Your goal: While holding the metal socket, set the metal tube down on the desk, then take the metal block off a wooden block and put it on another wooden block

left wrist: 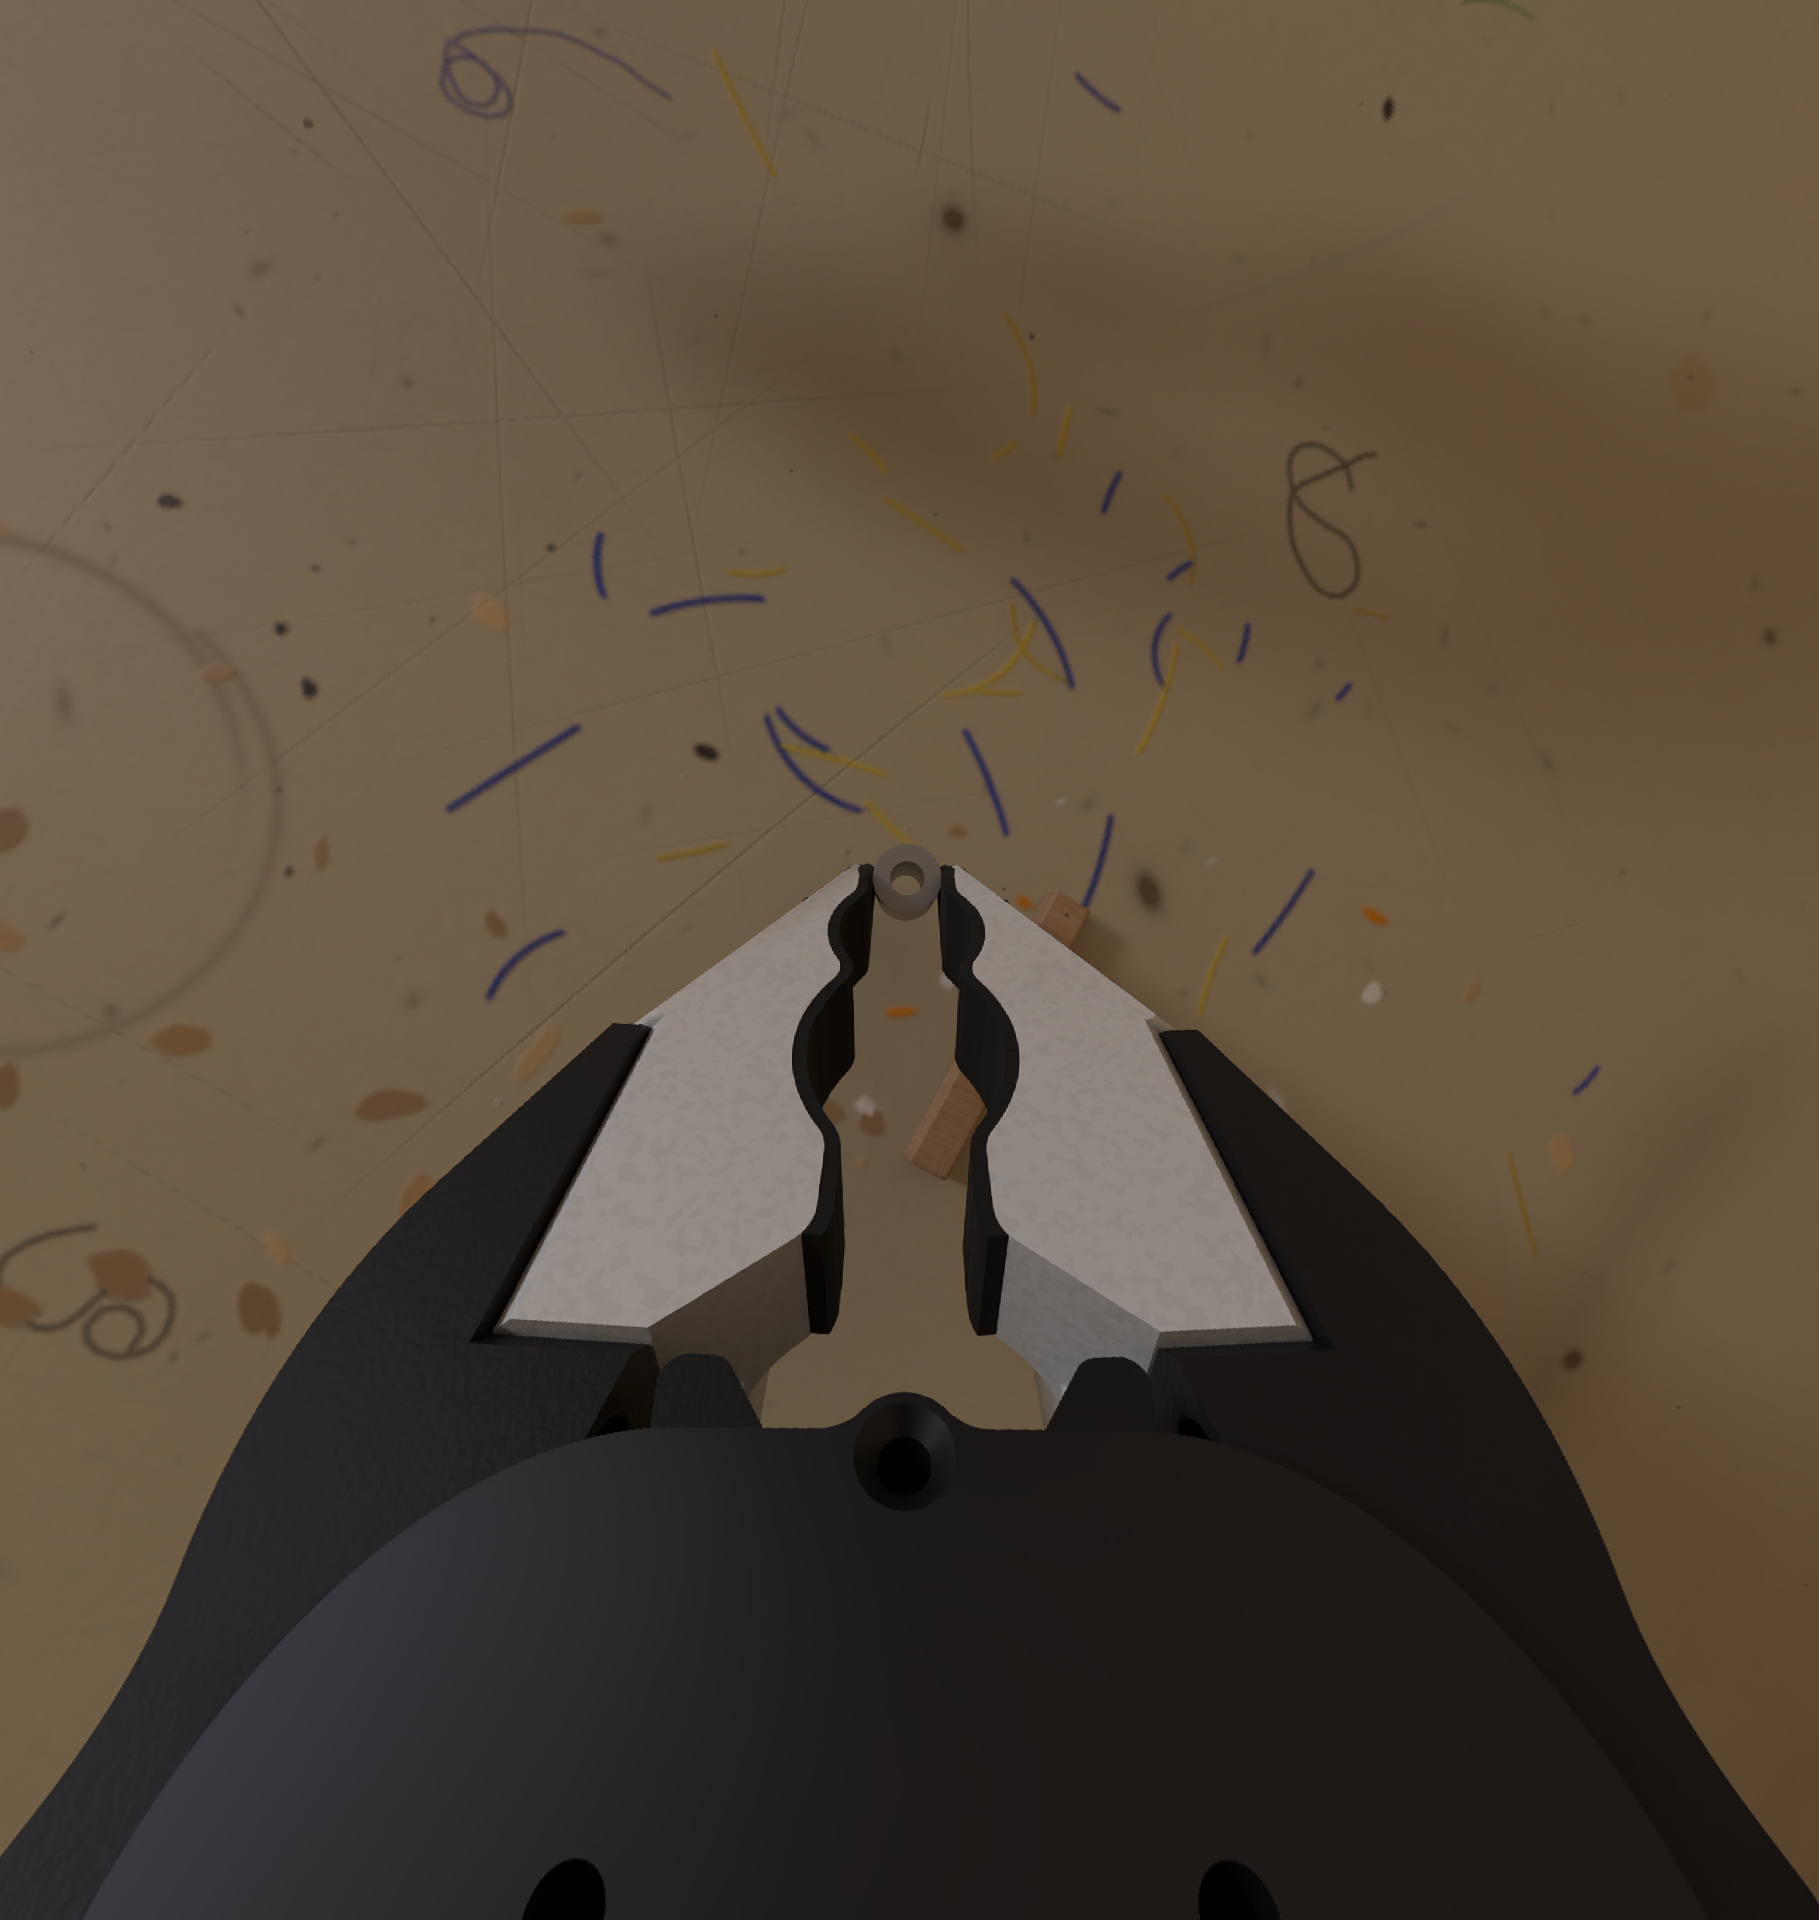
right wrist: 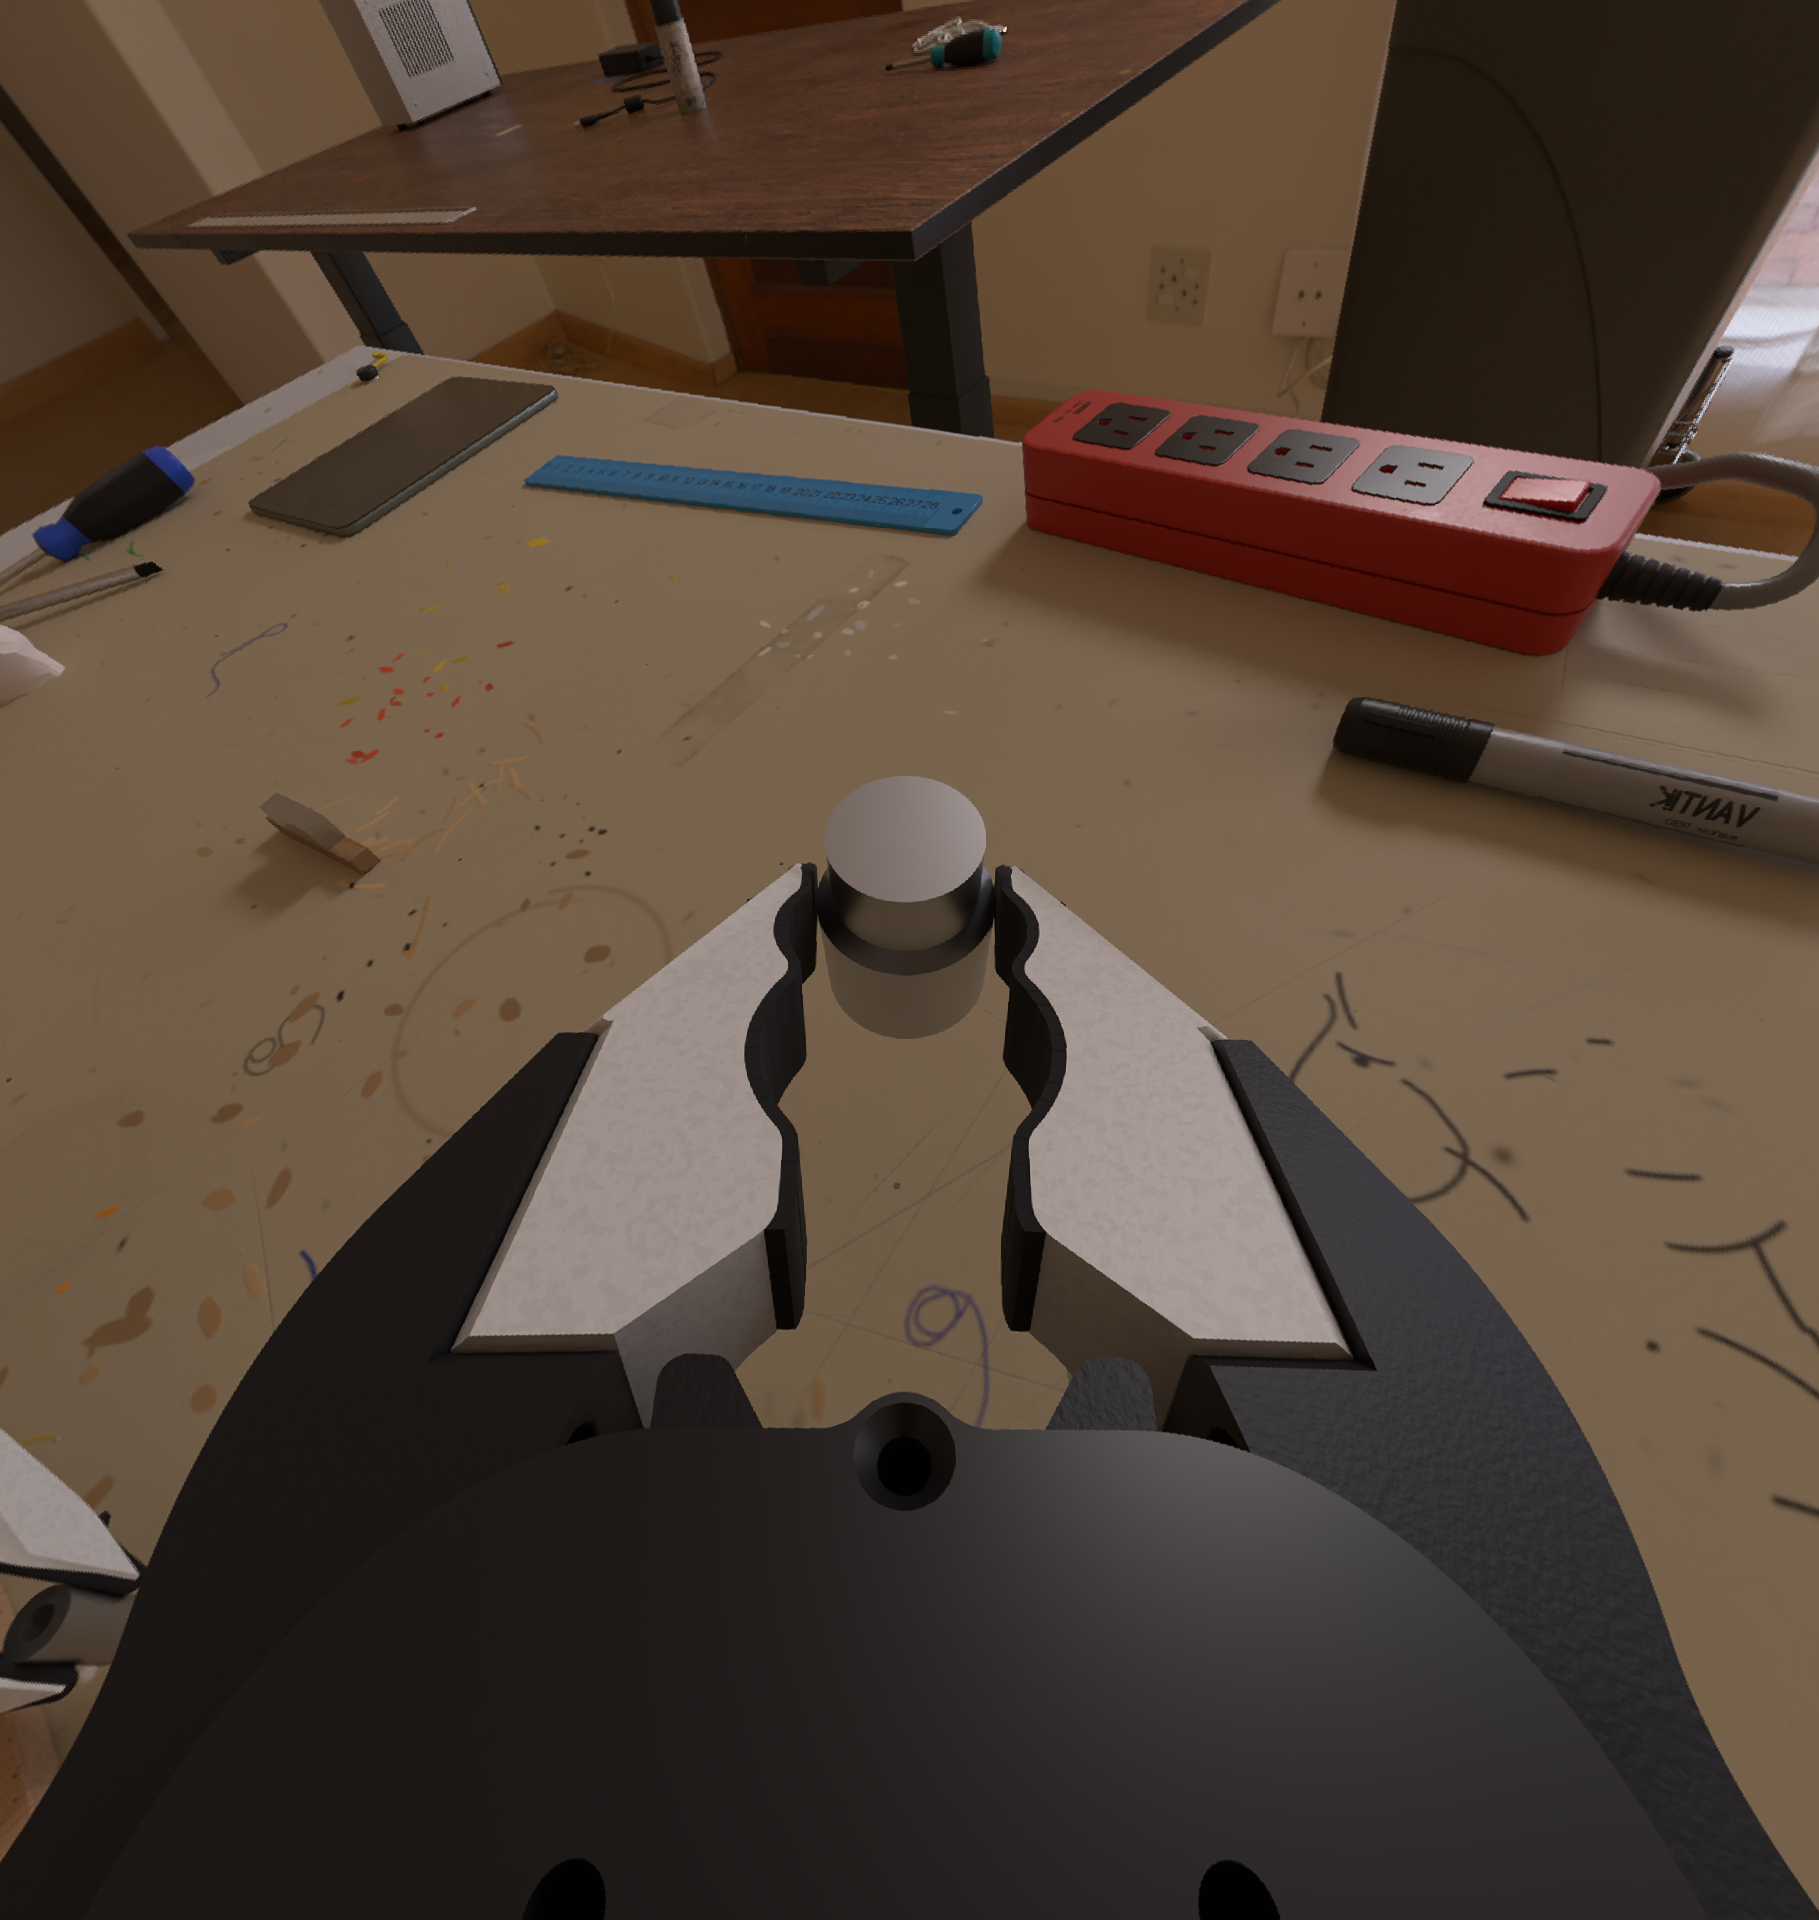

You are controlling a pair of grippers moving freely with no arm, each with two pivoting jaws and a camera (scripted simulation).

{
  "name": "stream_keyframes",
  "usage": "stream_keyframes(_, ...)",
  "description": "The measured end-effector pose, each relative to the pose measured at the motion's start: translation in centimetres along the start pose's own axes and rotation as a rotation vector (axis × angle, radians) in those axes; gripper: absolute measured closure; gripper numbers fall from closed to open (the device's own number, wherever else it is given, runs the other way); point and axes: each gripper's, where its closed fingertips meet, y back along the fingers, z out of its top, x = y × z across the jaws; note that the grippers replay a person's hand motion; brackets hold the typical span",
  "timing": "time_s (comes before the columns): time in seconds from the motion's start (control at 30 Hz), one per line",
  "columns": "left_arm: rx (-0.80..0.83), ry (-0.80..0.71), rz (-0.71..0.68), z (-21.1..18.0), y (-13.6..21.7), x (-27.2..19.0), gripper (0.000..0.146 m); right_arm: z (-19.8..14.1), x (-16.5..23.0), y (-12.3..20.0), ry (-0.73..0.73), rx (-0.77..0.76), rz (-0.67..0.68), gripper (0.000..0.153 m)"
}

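Note:
My left gripper [left wrist: 905, 883] points down at the desk and is shut on a small grey metal tube [left wrist: 905, 891], seen end-on at its fingertips. Two wooden blocks [left wrist: 949, 1132] [left wrist: 1061, 914] lie on the desk beneath it, partly hidden by the fingers. My right gripper [right wrist: 905, 894] is shut on a stubby grey metal socket [right wrist: 905, 904] and holds it above the desk. In the right wrist view the left gripper [right wrist: 22, 1621] with the tube [right wrist: 48, 1621] shows at the lower left edge. A grey metal block [right wrist: 292, 816] lies on a wooden block [right wrist: 354, 854] at the left.
At the desk's far side lie a red power strip [right wrist: 1320, 520], a blue ruler [right wrist: 754, 494], a dark slab [right wrist: 406, 452] and a blue-handled screwdriver [right wrist: 115, 499]. A black marker [right wrist: 1601, 784] lies at the right. A brown table [right wrist: 676, 156] stands beyond.

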Motion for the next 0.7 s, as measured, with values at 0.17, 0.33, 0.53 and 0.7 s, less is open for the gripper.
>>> stream_keyframes(0.17,0.015,-0.015,-0.004,-0.9,-0.4,0.3,0.134,-0.1,0.2,-0.1,0.0,0.005,0.006,0.119)
stream_keyframes(0.33,-0.039,-0.014,-0.056,-1.0,1.1,0.0,0.093,-0.3,0.2,-0.2,0.005,0.013,0.005,0.119)
stream_keyframes(0.53,-0.217,-0.065,-0.111,-1.0,11.7,6.7,0.09,0.0,0.1,0.1,0.0,0.001,0.003,0.119)
stream_keyframes(0.7,-0.033,-0.208,0.146,-4.1,14.5,20.7,0.091,0.0,0.0,0.2,-0.003,-0.001,0.002,0.119)
